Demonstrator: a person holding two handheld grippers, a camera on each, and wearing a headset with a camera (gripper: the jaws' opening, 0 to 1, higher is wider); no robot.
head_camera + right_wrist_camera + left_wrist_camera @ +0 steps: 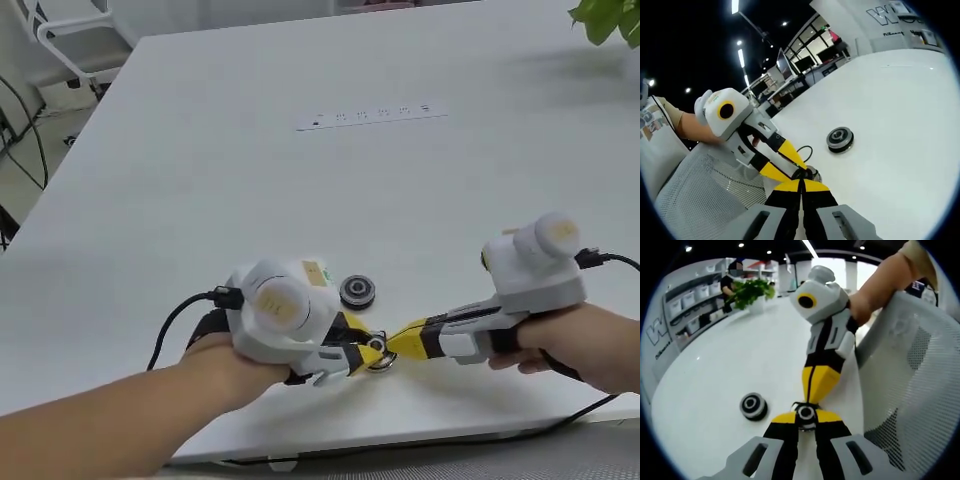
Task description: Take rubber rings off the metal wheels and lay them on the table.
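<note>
- At the near edge of the white table point(200, 180), the left gripper point(370, 352) and the right gripper point(397, 344) meet nose to nose, each held in a hand.
- Between their tips sits a small metal wheel point(805, 413) — in the left gripper view, that gripper's yellow-tipped jaws are clamped on it from either side.
- The right gripper's jaws are pressed flat together with a thin seam between them, and their point touches that wheel's edge. Whether any rubber is nipped there cannot be told.
- Just beyond the grippers and apart from both, a second wheel point(357, 290) lies flat on the table with its dark rubber ring point(840, 146) around it.
- Farther out, near the middle of the table, a flat socket strip point(370, 115) is set in the surface.
- At the far right corner — green plant leaves point(605, 18); at the far left, off the table, a white chair point(70, 35).
</note>
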